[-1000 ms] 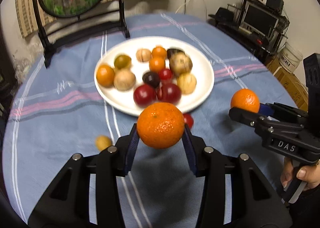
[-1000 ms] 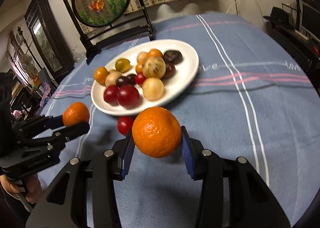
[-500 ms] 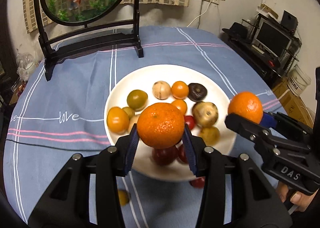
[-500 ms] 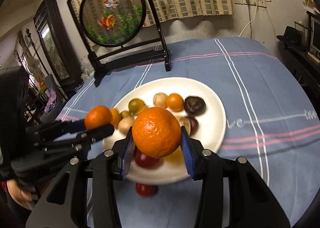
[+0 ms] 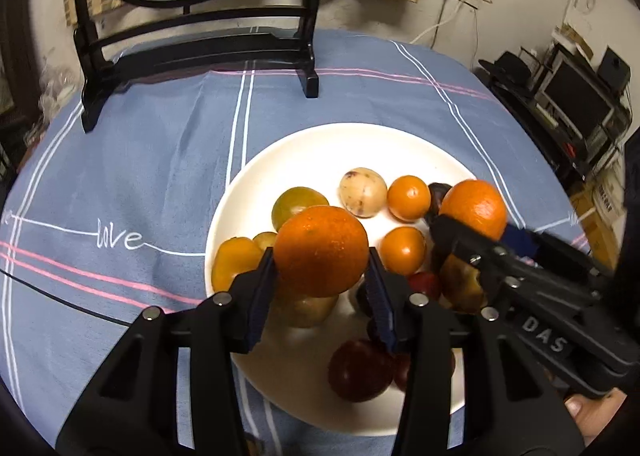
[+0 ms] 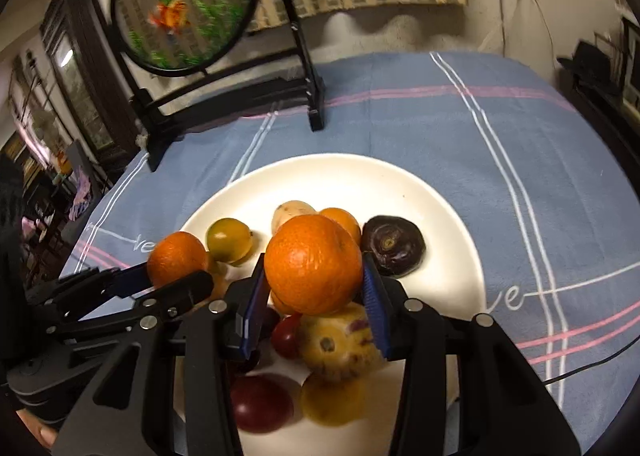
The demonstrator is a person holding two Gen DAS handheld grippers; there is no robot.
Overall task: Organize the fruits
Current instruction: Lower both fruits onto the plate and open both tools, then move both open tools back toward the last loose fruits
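Left tool [image 5: 322, 276] carries an orange [image 5: 321, 250] between its blue pads [image 5: 260, 298]; jaws have just been opening, with the fruit between them and seemingly touching both pads. It hangs over the left half of the white plate [image 5: 256, 184], which sits near the middle of the tabletop [image 5: 140, 160] on blue striped cloth. On the plate: a green-yellow fruit [image 5: 298, 202], a pale round one [image 5: 363, 193], two small oranges [image 5: 409, 197], dark red fruits [image 5: 360, 370] toward the near rim. Right tool [image 6: 314, 306] is clamped on a second orange [image 6: 313, 264], above the plate's centre, with a dark purple fruit [image 6: 394, 246] just to its right. Black stand with a round painted screen [image 6: 186, 4] at the far edge.
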